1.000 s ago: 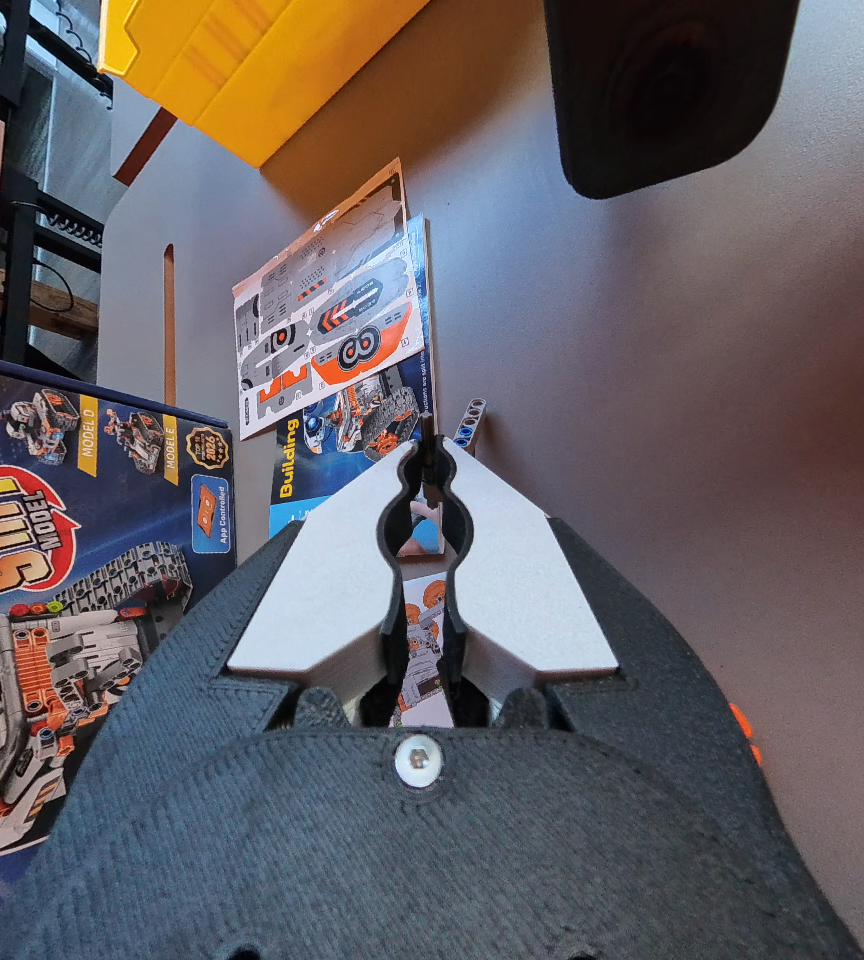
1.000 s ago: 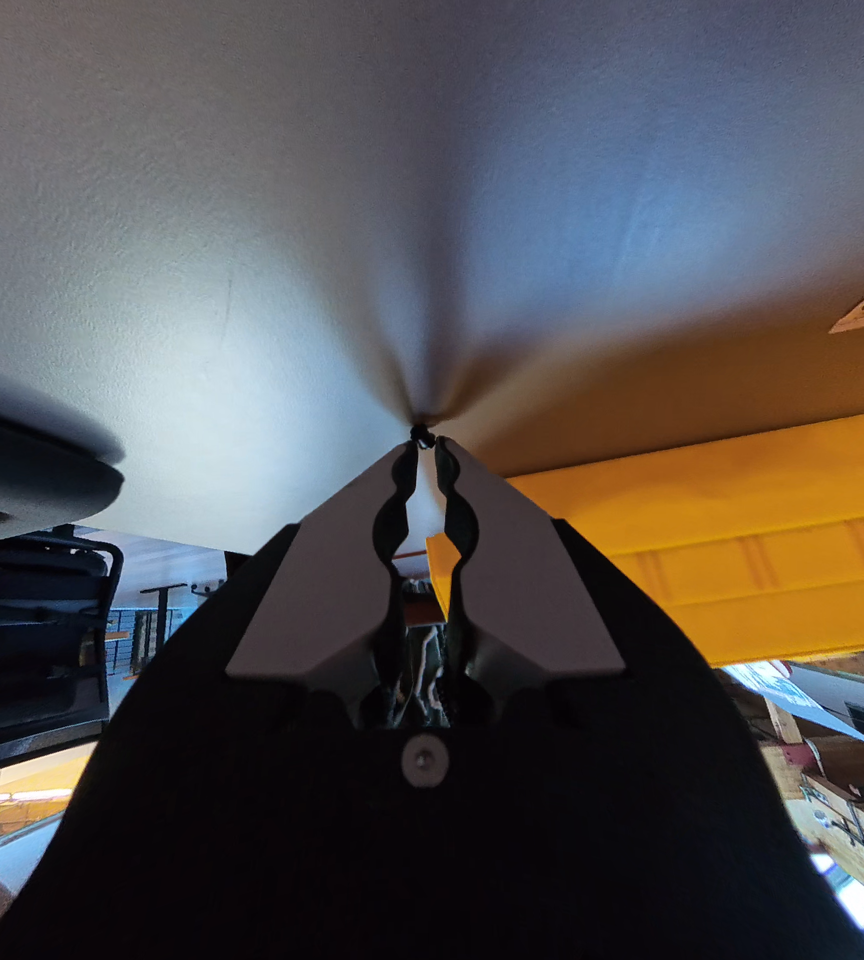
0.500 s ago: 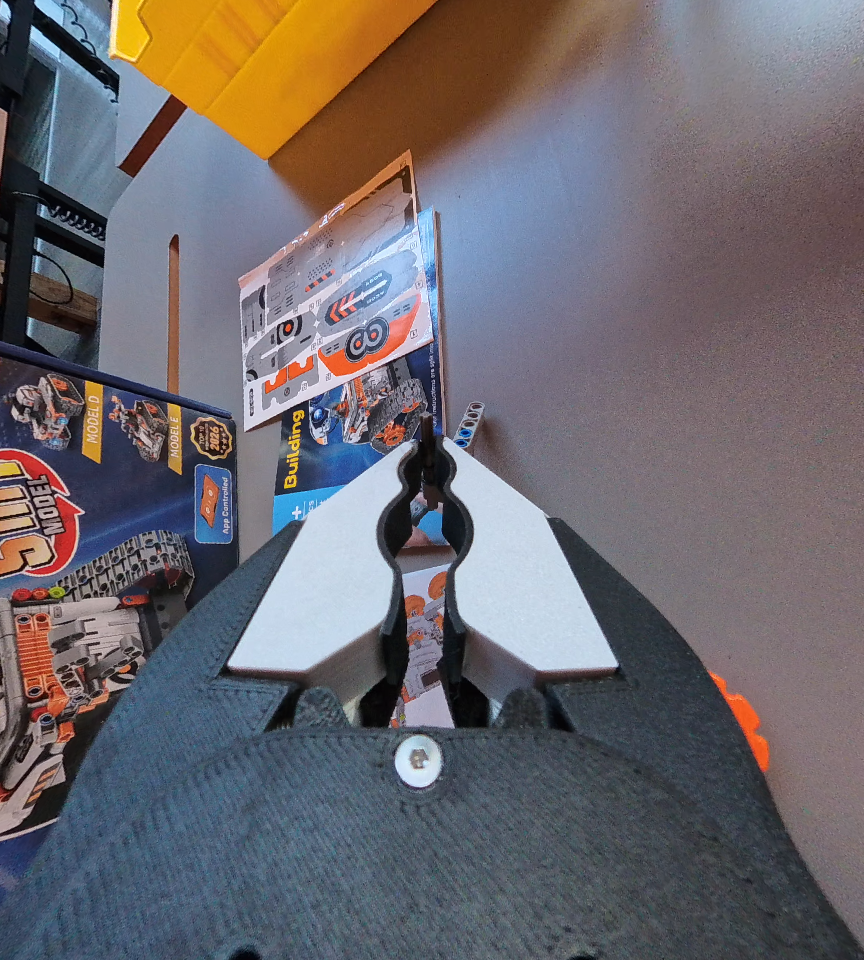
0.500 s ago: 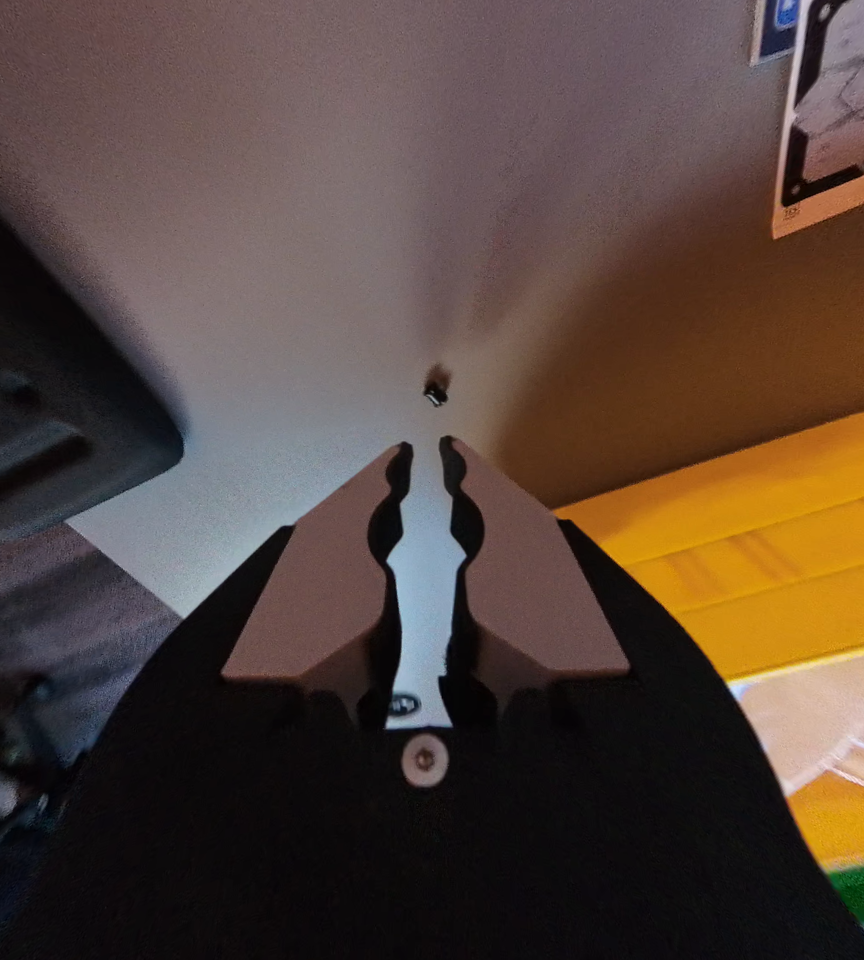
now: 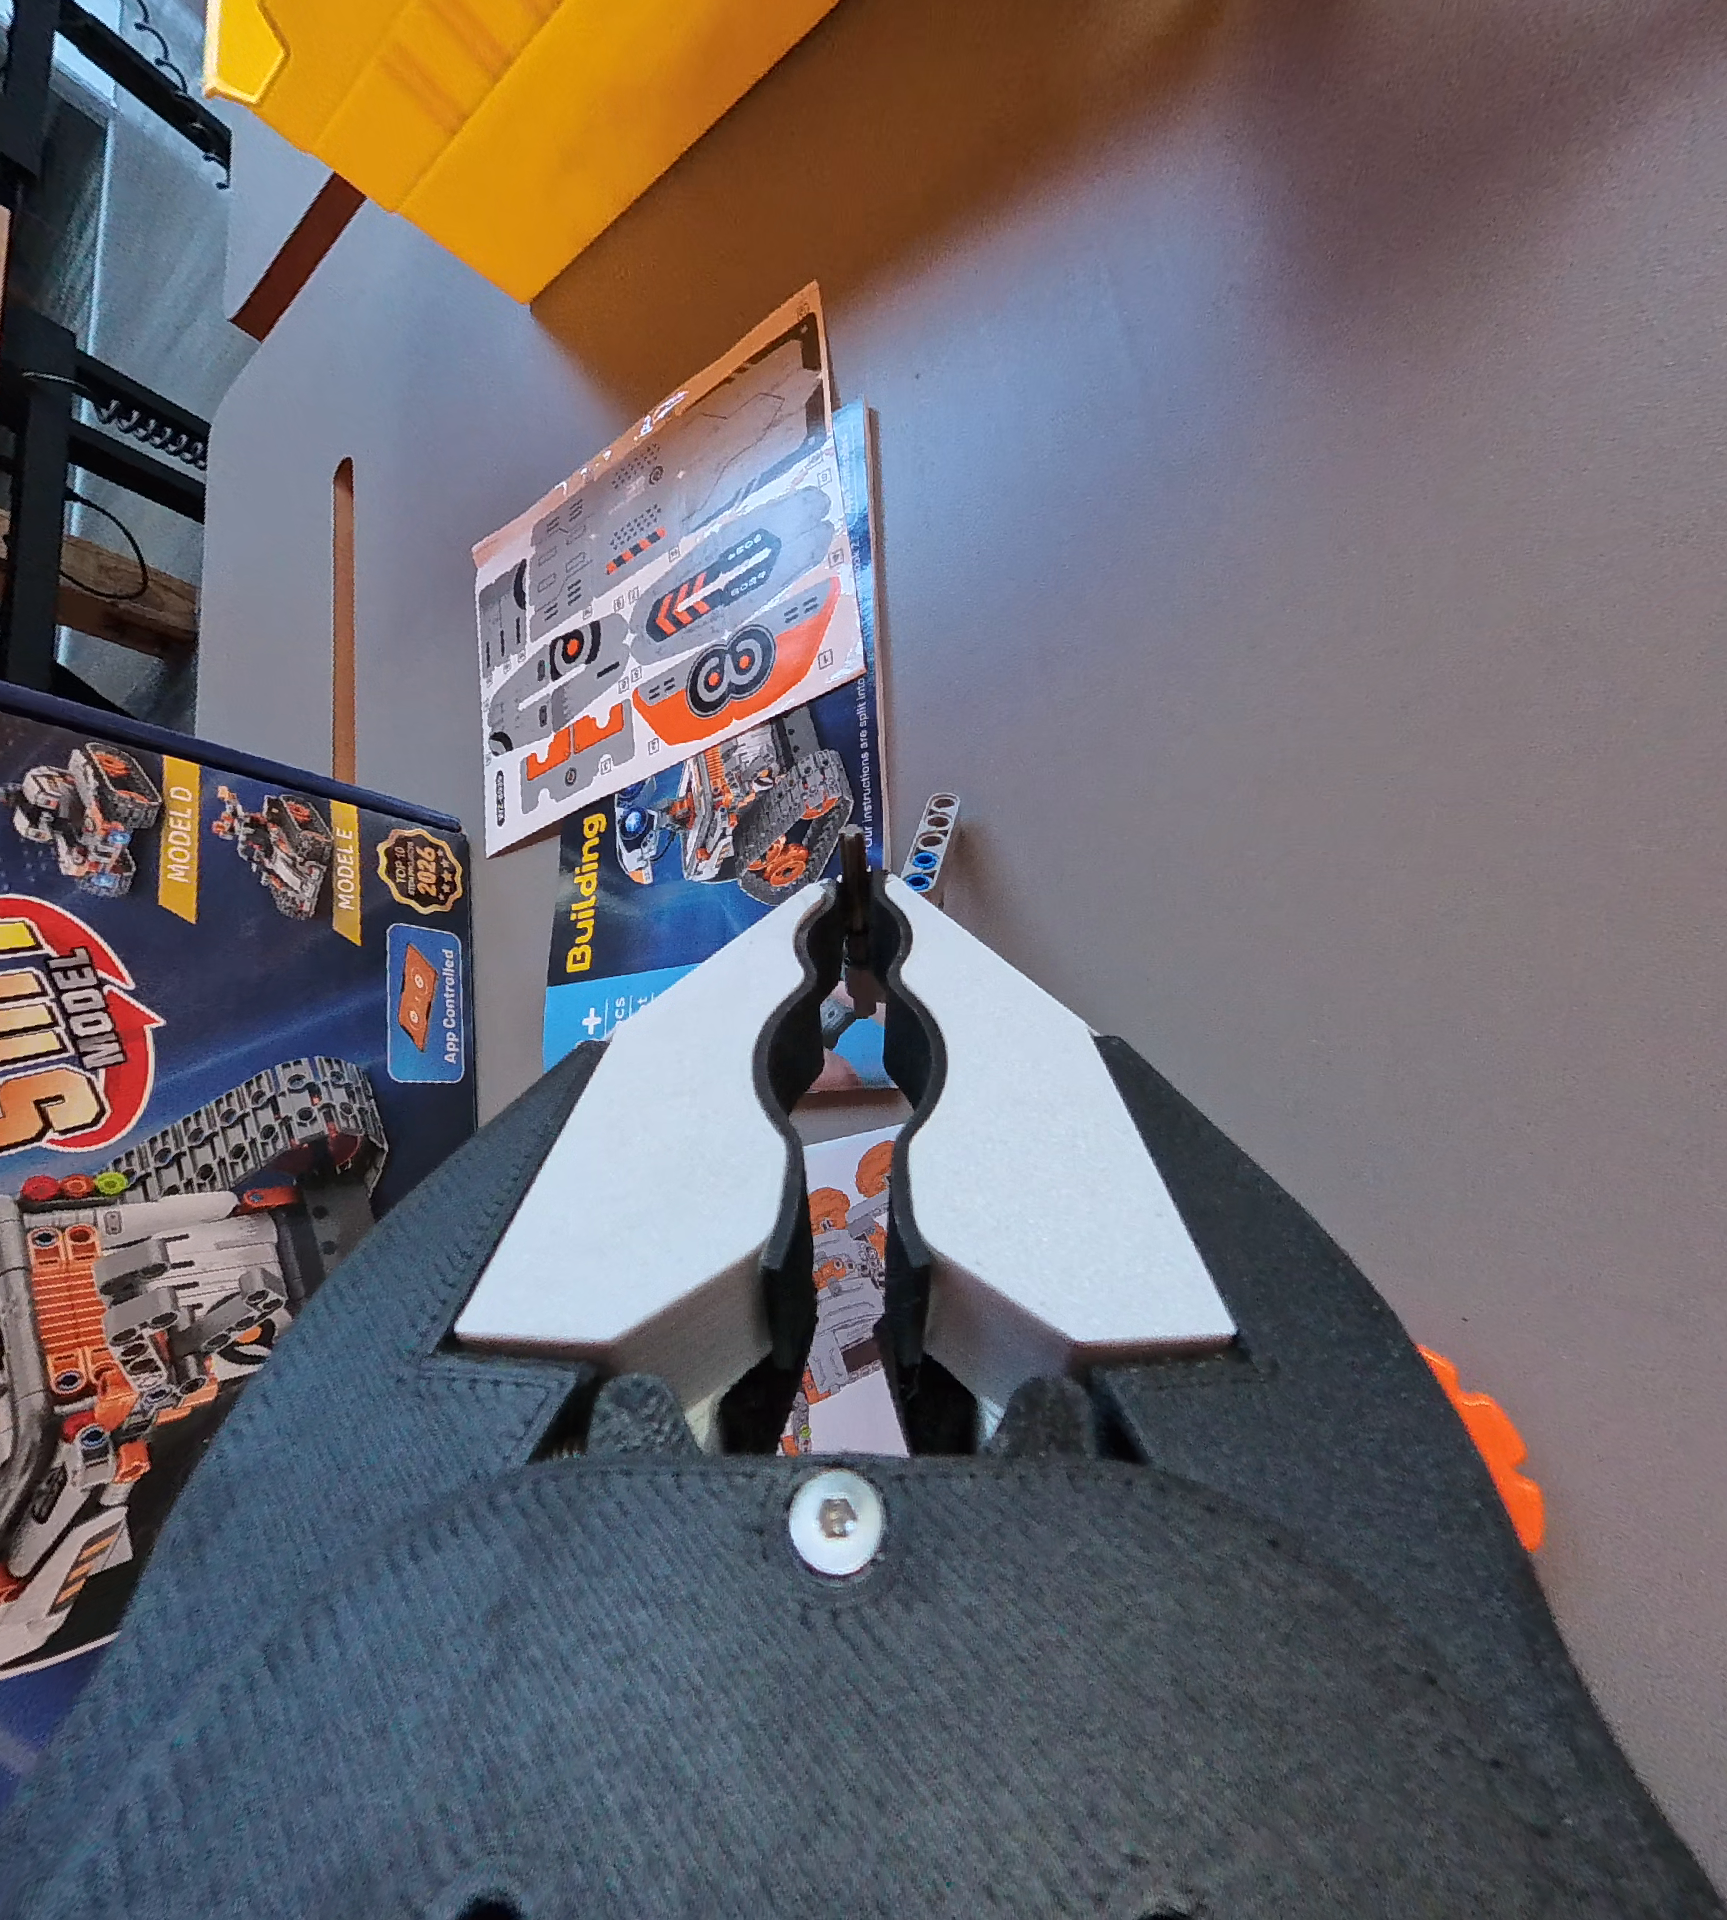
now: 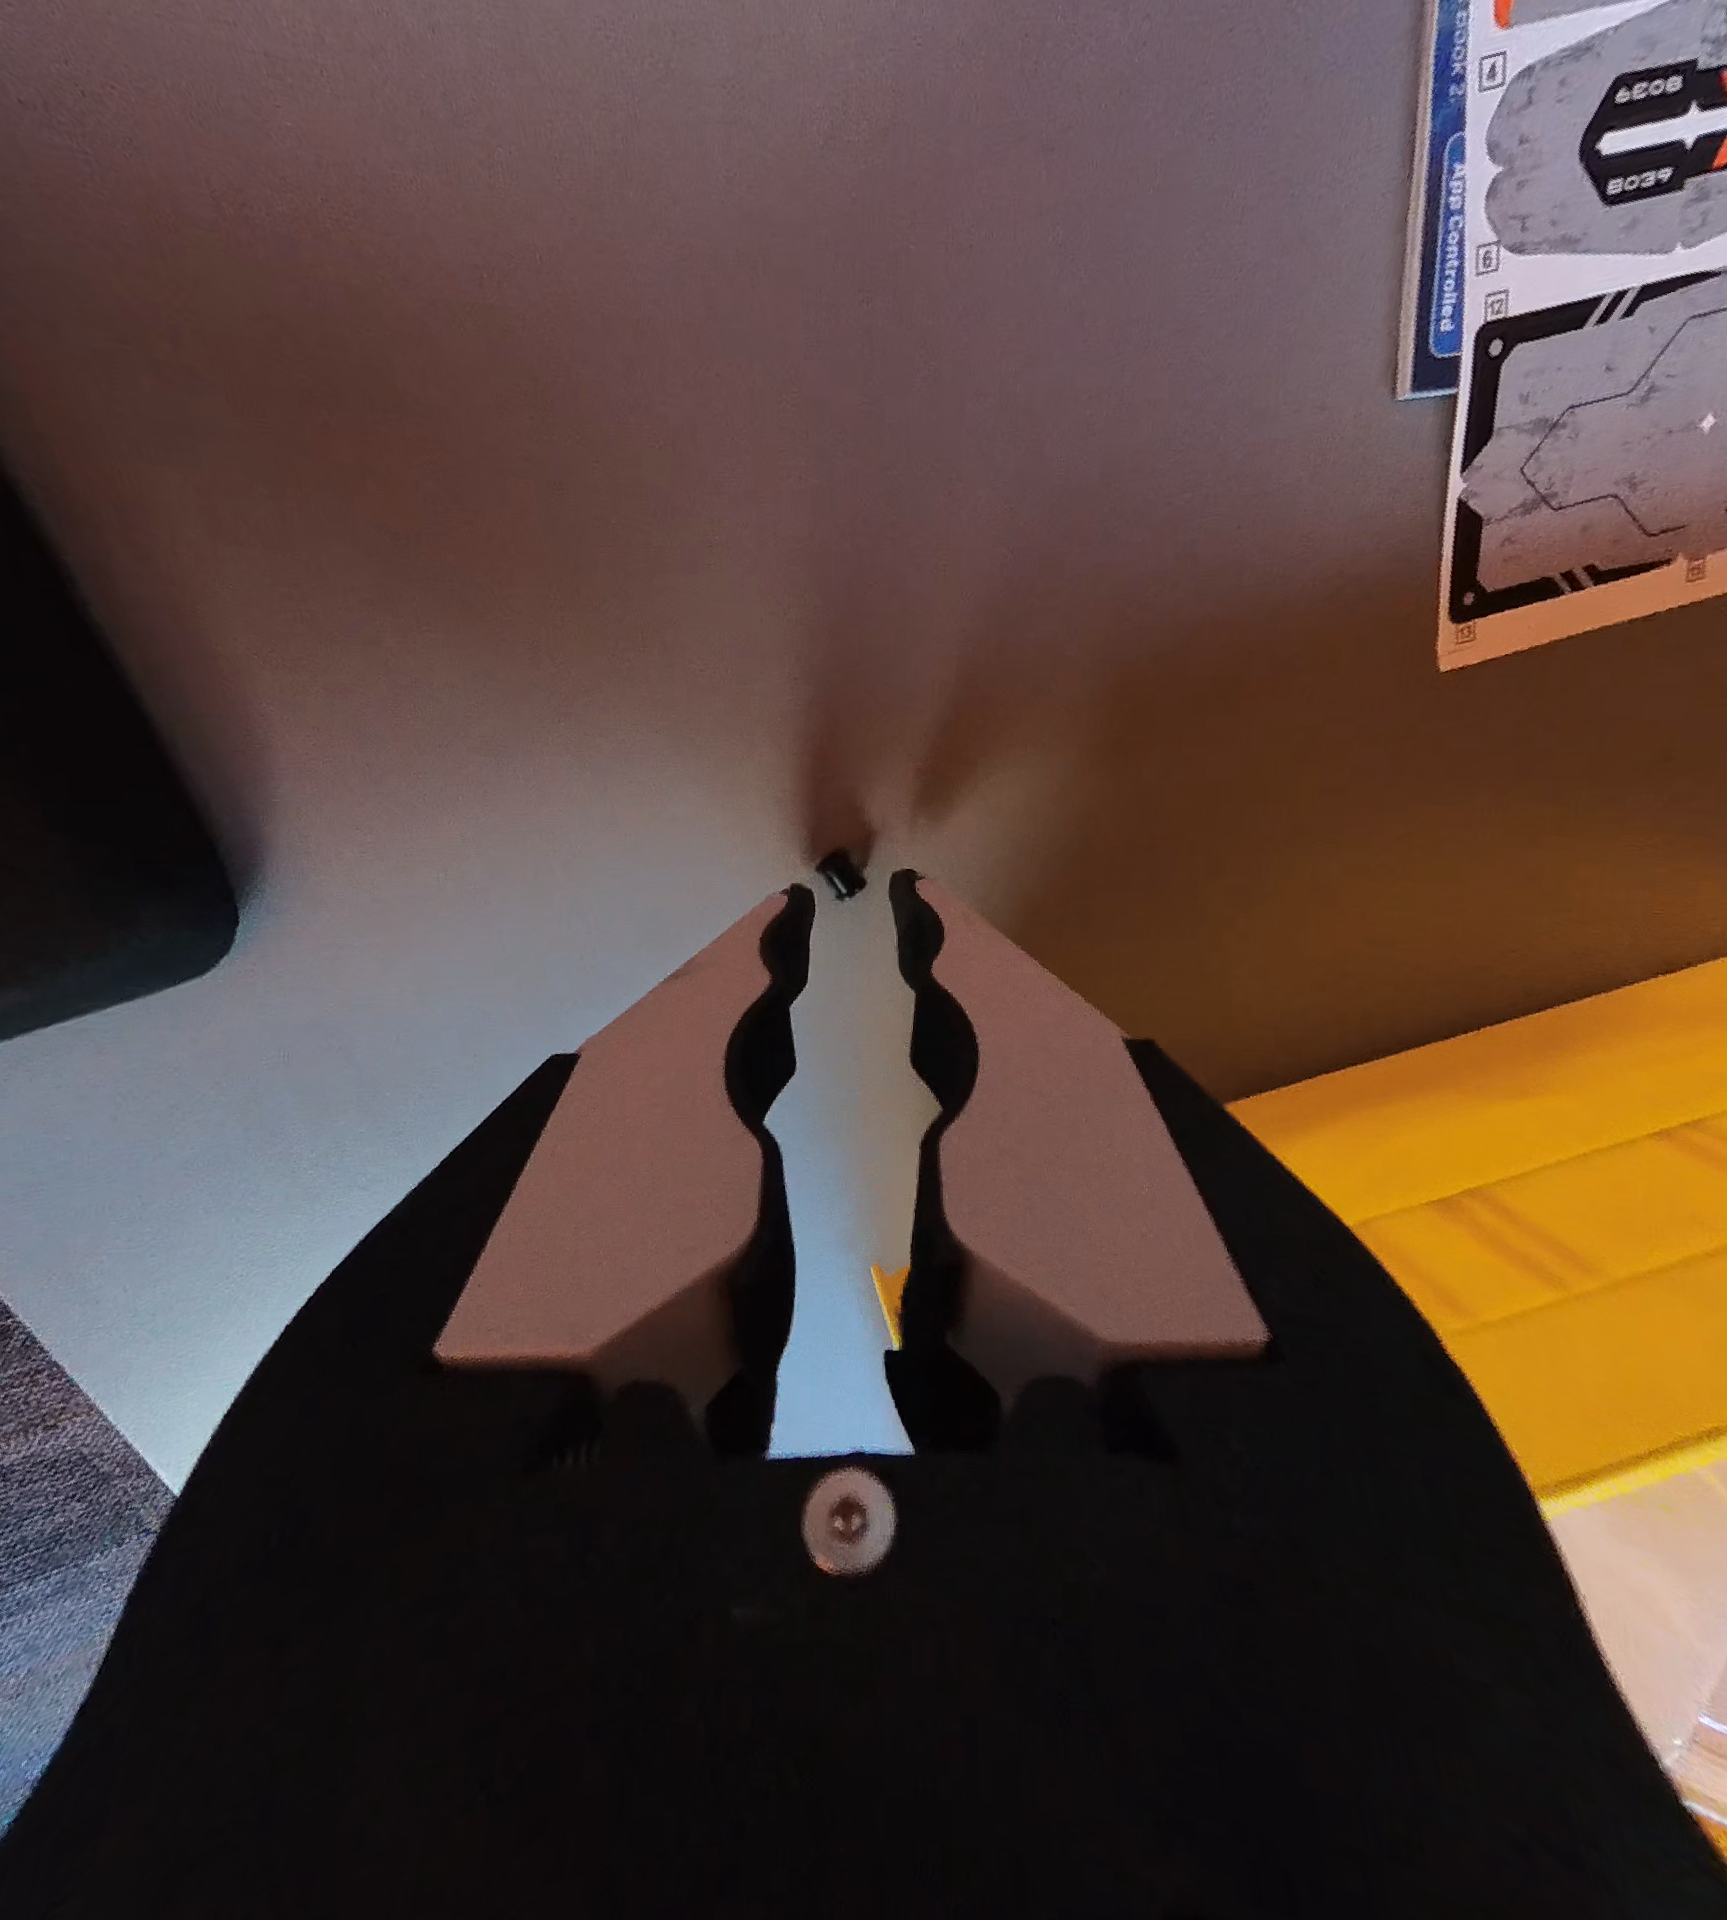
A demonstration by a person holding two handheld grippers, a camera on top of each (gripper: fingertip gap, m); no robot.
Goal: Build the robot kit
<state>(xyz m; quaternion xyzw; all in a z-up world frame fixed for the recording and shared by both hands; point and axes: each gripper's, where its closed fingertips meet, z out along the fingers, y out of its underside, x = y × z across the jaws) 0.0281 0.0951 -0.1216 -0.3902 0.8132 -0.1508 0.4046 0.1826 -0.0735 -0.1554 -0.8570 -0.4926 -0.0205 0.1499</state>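
Observation:
My left gripper (image 5: 855,891) is shut on a thin dark pin-like piece (image 5: 853,871) that sticks out past its tips. It hangs over a blue instruction booklet (image 5: 630,935), with a sticker sheet (image 5: 672,634) lying on the booklet. A grey beam with holes and blue pegs (image 5: 930,840) lies just right of the tips. My right gripper (image 6: 848,894) is open by a narrow gap and empty. A small black peg (image 6: 840,871) lies on the grey table (image 6: 630,416) just ahead of its tips.
A toy kit box (image 5: 132,1091) stands at the left. A yellow bin shows at the top of the left wrist view (image 5: 485,125) and at the right of the right wrist view (image 6: 1565,1195), with clear bags (image 6: 1721,1610) inside. An orange part (image 5: 1487,1455) lies by the left gripper. A dark object (image 6: 28,810) sits left. My hands' fingertips stand some 25 cm from each other.
My right gripper let go of the small black peg, opened, swung toward the sticker sheet, then came back close to the peg. My left gripper kept its hold and barely moved.

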